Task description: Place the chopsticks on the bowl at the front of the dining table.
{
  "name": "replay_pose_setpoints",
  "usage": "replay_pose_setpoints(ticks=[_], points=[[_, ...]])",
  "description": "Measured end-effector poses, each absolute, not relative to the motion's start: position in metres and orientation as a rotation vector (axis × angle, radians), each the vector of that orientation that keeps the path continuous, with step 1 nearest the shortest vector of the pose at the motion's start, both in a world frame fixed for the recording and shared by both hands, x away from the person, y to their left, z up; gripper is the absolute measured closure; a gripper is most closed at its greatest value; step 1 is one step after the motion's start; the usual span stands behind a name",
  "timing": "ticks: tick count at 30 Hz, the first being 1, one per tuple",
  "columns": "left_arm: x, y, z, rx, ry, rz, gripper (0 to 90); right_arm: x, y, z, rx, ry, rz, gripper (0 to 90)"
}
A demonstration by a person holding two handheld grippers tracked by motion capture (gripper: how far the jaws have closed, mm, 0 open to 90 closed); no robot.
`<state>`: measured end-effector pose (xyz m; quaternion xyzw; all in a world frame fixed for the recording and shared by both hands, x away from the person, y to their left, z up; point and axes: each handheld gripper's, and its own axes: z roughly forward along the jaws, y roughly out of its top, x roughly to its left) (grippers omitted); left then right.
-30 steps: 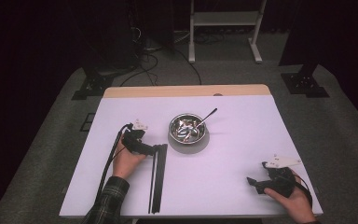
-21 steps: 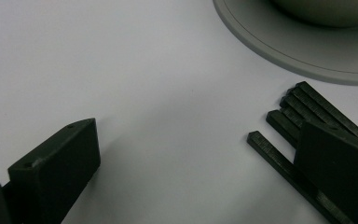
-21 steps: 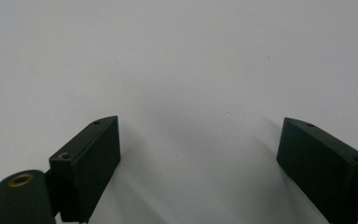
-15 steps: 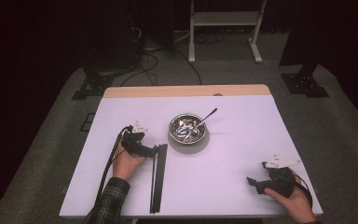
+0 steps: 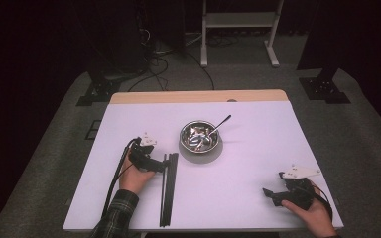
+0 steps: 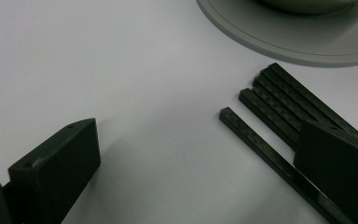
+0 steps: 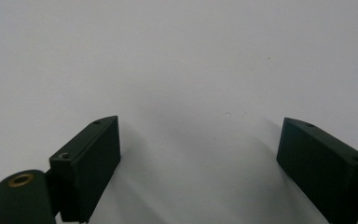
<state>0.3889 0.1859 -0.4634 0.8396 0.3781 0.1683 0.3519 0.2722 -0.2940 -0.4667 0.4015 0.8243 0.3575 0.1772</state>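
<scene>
A white table [image 5: 238,198] is standing on grey carpet in a dark room, with a strip of bare wood showing along its far edge and a white stand [image 5: 238,29] and cables lying beyond it.

The left tongs [image 5: 159,166] are resting with jaws spread wide right at the black rods [image 5: 167,191], holding nothing. The rods are lying flat as a bundle, their long axis running from just beside the left tongs back toward the person's edge of the table. The left gripper view is showing what the high view is not: the bundle is several separate square rods [image 6: 279,116] with staggered ends, one jaw sitting over them and the other on bare table.

Just beyond the left tongs a metal bowl [image 5: 199,136] is sitting, a spoon [image 5: 221,124] leaning out of it.

The right tongs [image 5: 267,193] are lying well apart from the rods, jaws gaping wide over bare table [image 7: 182,60].
</scene>
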Motion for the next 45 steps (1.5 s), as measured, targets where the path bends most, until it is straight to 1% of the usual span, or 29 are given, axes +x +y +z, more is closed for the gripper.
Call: replay_pose_setpoints(ticks=[45], points=[[0.316, 0.189, -0.464, 2.180, 0.972, 0.427, 0.0, 0.272, -0.294, -0.467, 1.135, 2.332, 1.012, 11.7]])
